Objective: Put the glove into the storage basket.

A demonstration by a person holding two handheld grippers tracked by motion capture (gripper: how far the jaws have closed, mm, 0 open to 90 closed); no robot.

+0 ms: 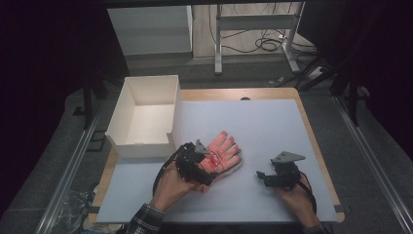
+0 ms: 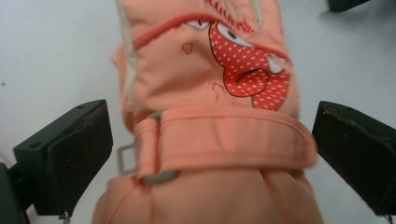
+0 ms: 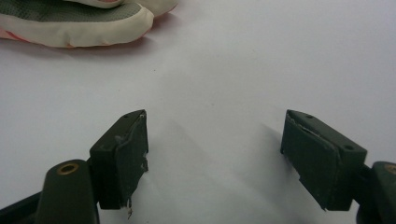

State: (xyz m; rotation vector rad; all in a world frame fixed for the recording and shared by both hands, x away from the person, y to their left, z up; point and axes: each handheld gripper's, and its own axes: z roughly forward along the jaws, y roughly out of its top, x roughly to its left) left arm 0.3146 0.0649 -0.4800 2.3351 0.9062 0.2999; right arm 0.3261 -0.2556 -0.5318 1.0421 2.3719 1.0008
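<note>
An orange-pink glove [image 1: 225, 152] lies flat on the white table mat [image 1: 272, 126], fingers pointing away from the person. In the left gripper view its wrist strap [image 2: 224, 140] and a red dotted cartoon patch sit between my jaws. My left gripper [image 1: 207, 170] is at the glove's cuff, open, with a jaw on either side of the strap and gaps showing. To the right of the glove, my right gripper [image 1: 261, 177] rests low over bare mat, open with nothing between its jaws [image 3: 215, 154]. The glove's cream edge [image 3: 79, 25] shows at the top left of the right gripper view.
An open white box [image 1: 146, 114] stands at the mat's back left, close to the glove. The mat covers a wooden table [image 1: 234, 93]. Beyond the table are metal desk legs [image 1: 218, 44] and cables on the floor.
</note>
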